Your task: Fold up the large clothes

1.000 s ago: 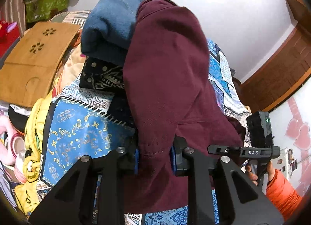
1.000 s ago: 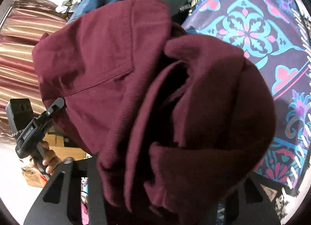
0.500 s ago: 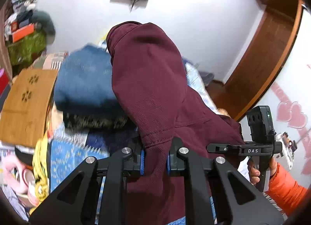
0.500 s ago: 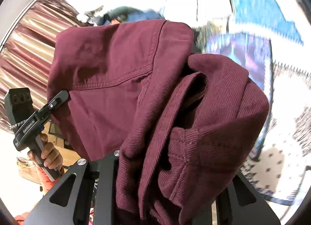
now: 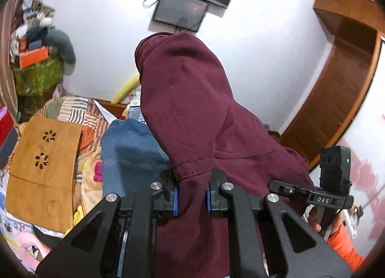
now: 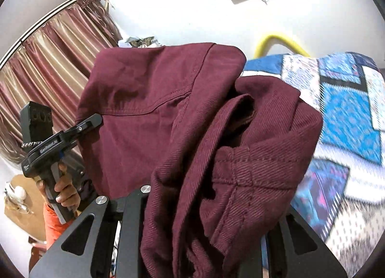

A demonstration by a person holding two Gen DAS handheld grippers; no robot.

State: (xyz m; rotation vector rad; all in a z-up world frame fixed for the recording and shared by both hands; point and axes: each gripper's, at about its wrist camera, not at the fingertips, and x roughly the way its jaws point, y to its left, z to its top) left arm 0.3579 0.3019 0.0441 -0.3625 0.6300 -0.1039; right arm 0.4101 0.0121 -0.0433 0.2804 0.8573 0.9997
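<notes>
A large maroon twill garment hangs bunched between both grippers, lifted off the bed. My left gripper is shut on a fold at its edge, the blue pads pressing the cloth from both sides. In the right wrist view the same maroon garment drapes thickly over my right gripper and hides its fingertips; the bundle hangs from its grip. A hand in an orange sleeve carries the right gripper at the left view's right edge. The left gripper shows at the left of the right view.
A pile of blue denim and a wooden lap table lie on the bed below. The patterned blue quilt spreads to the right. A curtain, a wall screen and a wooden door surround the bed.
Both grippers have risen with the maroon garment, so the bed has dropped lower in view and the wall and screen have appeared. The left pads have closed tighter on the fold.
</notes>
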